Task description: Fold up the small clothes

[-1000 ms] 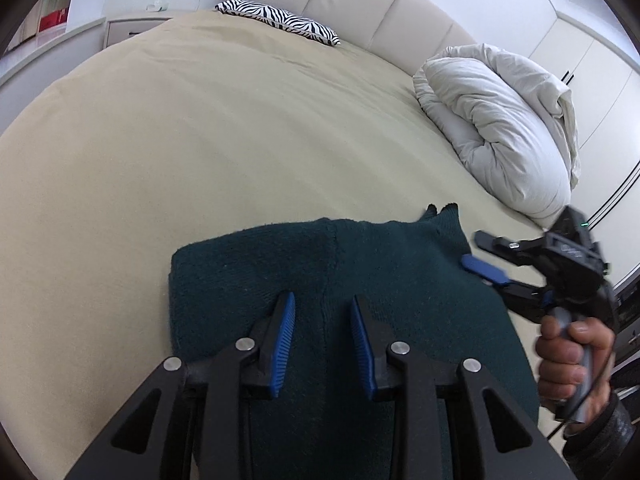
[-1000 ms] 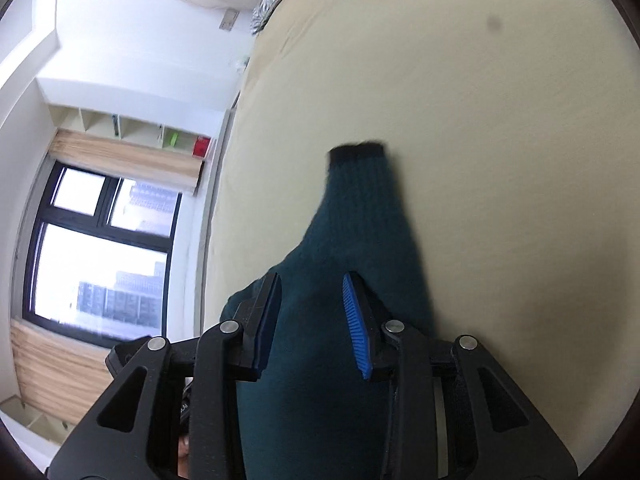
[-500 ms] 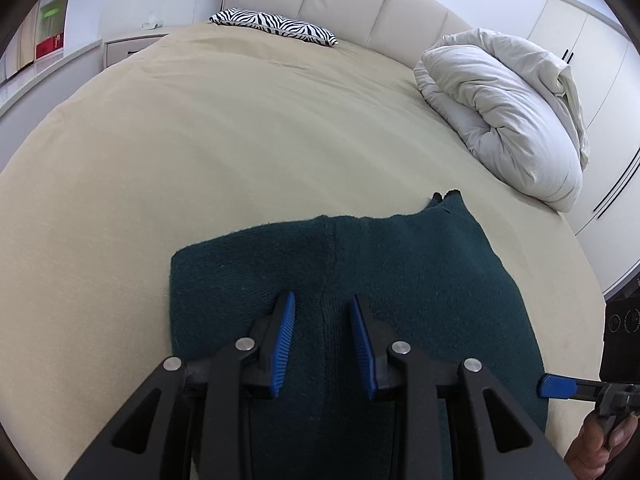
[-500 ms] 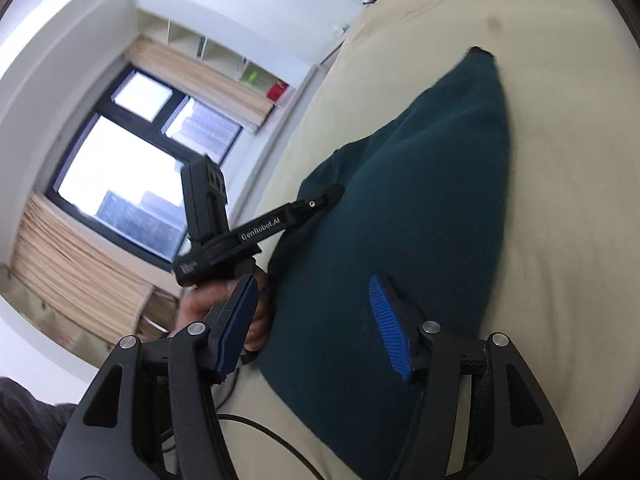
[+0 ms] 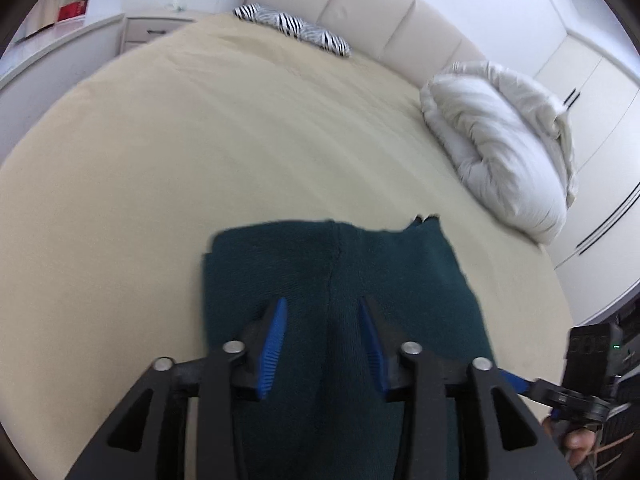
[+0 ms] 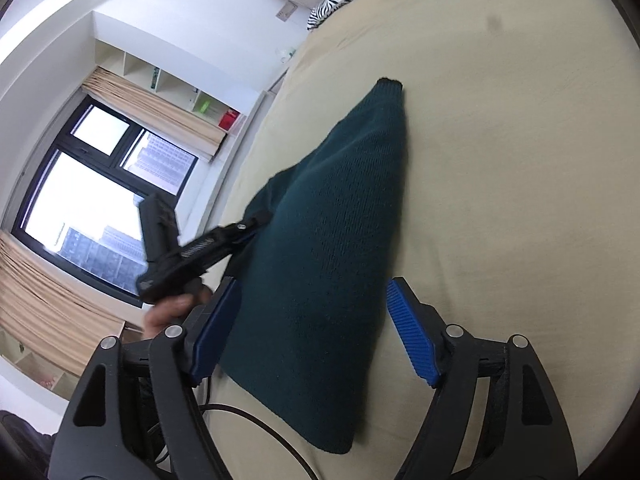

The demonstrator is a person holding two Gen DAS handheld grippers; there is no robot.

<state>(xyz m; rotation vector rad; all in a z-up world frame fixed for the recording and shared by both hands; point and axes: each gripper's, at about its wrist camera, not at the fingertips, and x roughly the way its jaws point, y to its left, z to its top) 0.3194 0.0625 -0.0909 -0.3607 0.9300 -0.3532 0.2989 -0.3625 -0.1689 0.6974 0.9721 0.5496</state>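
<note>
A dark green knitted garment [image 5: 336, 280] lies folded on the beige bed [image 5: 200, 152]; it also shows in the right wrist view [image 6: 332, 240] with a black cuff at its far tip. My left gripper [image 5: 324, 328] hovers over its near half with the jaws open and nothing between them. My right gripper [image 6: 312, 320] is wide open over the garment's near end, empty. The left gripper also shows in the right wrist view [image 6: 240, 234] at the garment's left edge. The right gripper's body is visible at the lower right of the left wrist view [image 5: 576, 384].
A rolled white duvet [image 5: 500, 140] lies at the right side of the bed. A zebra-striped pillow [image 5: 292, 28] lies by the padded headboard [image 5: 360, 4]. A nightstand [image 5: 156, 30] stands at the far left. A window [image 6: 92, 200] and a black cable [image 6: 256, 428] are on the near side.
My right gripper let go of the sleeve, opened wide and pulled back to the garment's near end. The left gripper opened slightly and shifted a little.
</note>
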